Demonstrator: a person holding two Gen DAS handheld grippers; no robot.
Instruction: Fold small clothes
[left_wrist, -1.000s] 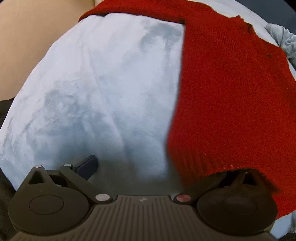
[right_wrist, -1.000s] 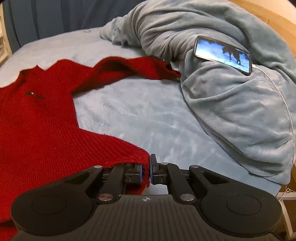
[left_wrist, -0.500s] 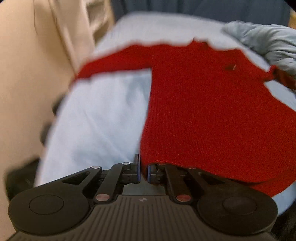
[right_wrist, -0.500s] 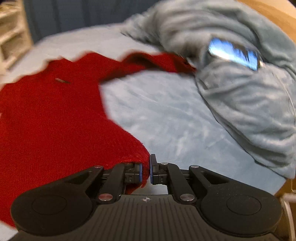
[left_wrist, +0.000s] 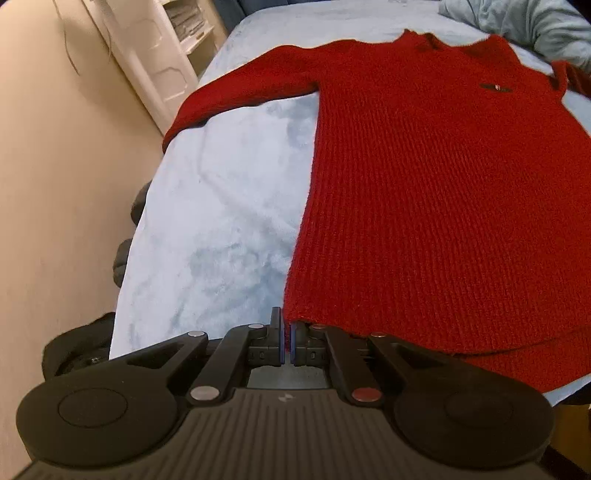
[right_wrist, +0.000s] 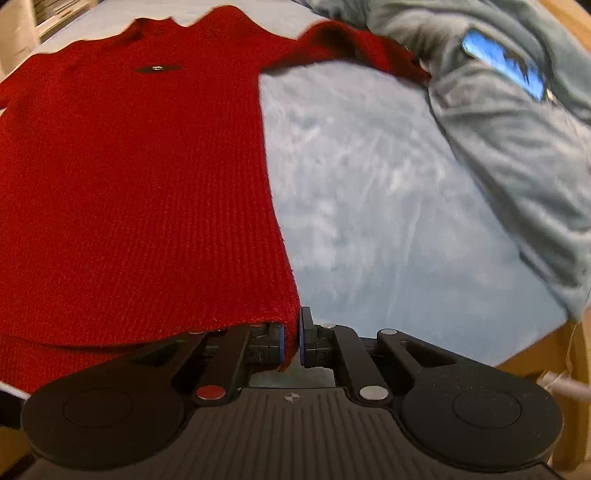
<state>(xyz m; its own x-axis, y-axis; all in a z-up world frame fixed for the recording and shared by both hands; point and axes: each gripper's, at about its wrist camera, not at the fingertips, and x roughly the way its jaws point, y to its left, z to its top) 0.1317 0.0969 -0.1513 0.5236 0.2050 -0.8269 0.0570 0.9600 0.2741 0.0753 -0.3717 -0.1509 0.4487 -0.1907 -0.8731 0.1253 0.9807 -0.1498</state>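
The red sweater (left_wrist: 436, 192) lies face up on the pale blue bed cover (left_wrist: 221, 221), collar at the far end, hem at the near edge, with 1 sleeve stretched toward the far left and the other running far right under the grey-blue blanket (right_wrist: 509, 140). The left gripper (left_wrist: 287, 341) has its fingers closed together on the near left hem corner, and the right gripper (right_wrist: 291, 341) is clamped on the near right hem corner, where a tongue of red knit shows between the pads. The step in hand looks like spreading or lifting the hem so the body can be folded. To do it well, keep both grips firm on the 2 corners, since thick ribbed knit can creep out of narrow pads, and hold the corners level with each other so the hem stays straight. Keep light tension across the hem; too much would stretch the knit, too little would let the middle sag and crease. If the hem is carried toward the collar, move both hands together and watch the right sleeve, which may drag on the blanket that carries a phone (right_wrist: 504, 64).
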